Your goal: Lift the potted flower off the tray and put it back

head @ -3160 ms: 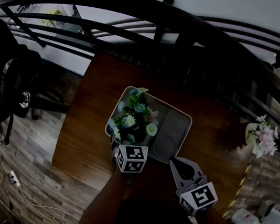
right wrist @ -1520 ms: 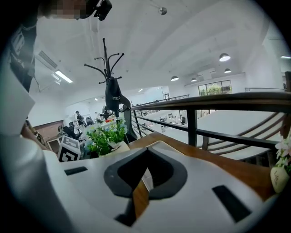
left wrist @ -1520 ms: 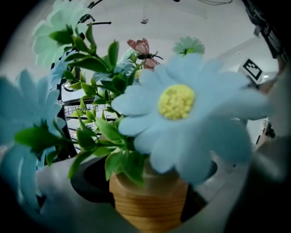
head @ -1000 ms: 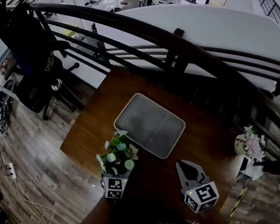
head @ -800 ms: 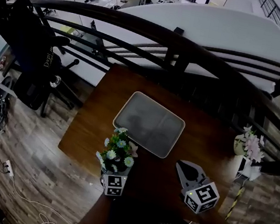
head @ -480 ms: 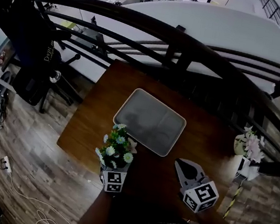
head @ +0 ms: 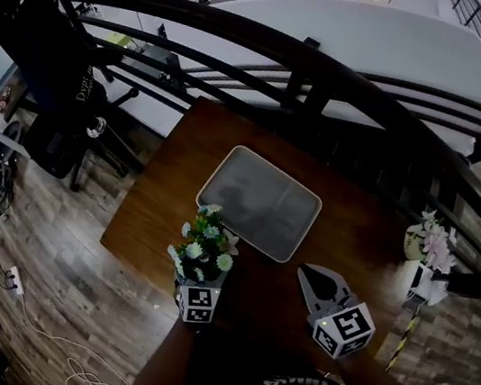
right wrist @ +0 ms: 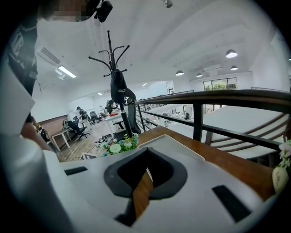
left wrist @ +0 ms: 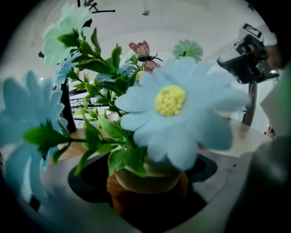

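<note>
While the one potted flower was off the tray, it sat between the jaws of the left claw, which was clamped on its round tan pot with the jaws set wide. It was over the near left part of the wooden surface, just beside the tray's near corner; couldn't tell if the base touched the wood. One little butterfly was stuck among the blooms. The single grey tray lay flat with nothing in it. The right claw, so two claws total, hung apart to the right with its jaws pinched nearly together on nothing. One second flower vase, pink blooms, stood off past the surface's right edge.
</note>
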`<state>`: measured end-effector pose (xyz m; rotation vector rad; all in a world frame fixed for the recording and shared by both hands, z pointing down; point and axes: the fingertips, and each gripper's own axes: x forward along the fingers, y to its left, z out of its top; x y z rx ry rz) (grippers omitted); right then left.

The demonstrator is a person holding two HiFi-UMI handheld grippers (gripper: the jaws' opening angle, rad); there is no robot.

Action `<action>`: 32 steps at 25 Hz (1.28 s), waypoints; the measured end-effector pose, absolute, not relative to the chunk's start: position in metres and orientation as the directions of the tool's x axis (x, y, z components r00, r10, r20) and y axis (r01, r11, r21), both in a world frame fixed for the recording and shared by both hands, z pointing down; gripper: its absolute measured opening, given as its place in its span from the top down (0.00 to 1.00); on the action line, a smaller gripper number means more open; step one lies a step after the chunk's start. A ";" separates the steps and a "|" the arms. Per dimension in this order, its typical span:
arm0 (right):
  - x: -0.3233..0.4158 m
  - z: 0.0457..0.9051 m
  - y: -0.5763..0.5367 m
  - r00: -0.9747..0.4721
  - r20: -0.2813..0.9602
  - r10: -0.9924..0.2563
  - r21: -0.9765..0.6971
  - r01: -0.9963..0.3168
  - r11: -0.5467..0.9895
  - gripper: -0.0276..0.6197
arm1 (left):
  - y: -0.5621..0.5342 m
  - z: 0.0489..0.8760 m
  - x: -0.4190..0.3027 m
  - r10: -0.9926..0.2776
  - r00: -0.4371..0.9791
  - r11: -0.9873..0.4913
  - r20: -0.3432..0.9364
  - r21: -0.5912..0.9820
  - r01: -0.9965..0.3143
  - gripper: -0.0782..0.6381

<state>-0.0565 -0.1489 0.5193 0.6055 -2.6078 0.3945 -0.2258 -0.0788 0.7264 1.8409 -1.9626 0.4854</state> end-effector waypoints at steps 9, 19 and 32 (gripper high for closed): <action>-0.048 0.512 -0.149 -0.822 0.446 -0.355 -0.190 -0.474 0.860 0.96 | -0.049 0.704 -0.220 -0.840 -0.066 0.101 0.539 0.037 -0.994 0.23; -0.044 0.502 -0.142 -0.840 0.409 -0.357 -0.208 -0.466 0.860 0.96 | -0.016 0.655 -0.219 -0.837 -0.122 0.220 0.534 0.124 -0.968 0.29; -0.052 0.506 -0.117 -0.875 0.381 -0.300 -0.257 -0.412 0.875 0.96 | 0.015 0.615 -0.208 -0.761 -0.175 0.329 0.624 0.140 -0.934 0.87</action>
